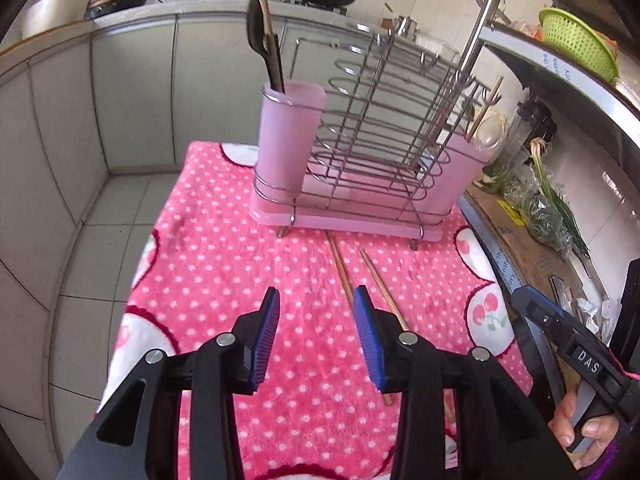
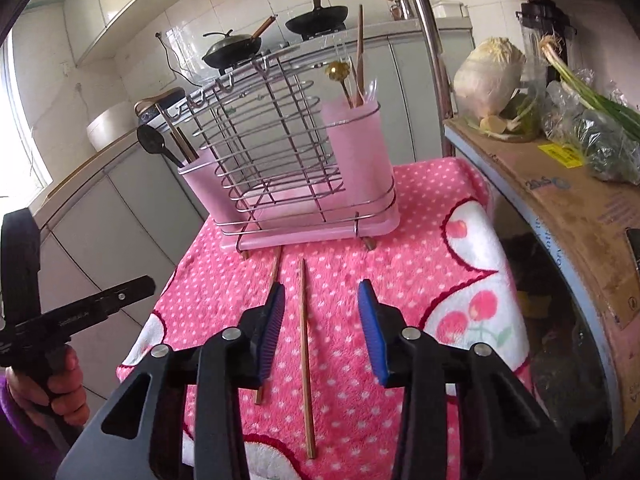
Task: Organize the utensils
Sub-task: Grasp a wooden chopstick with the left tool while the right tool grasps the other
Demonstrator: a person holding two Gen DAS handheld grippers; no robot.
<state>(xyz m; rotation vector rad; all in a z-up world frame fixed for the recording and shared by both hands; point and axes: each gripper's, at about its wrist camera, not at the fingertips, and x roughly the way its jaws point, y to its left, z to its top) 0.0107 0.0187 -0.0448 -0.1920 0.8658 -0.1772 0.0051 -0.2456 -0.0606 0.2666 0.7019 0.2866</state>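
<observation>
Bright, even daylight fills both views, blown out at the window on the left edge of the right wrist view (glare there). Fisheye bending and dark vignetting crowd the corners; details stay slightly soft.

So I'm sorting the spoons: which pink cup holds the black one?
The left-hand pink cup in the right wrist view holds the black spoon; the other cup holds a gold-topped utensil and wooden sticks.

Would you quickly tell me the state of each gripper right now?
Left gripper: open, holding nothing, above the pink cloth.
Right gripper: open, one chopstick lying between its fingers, not gripped.
</observation>
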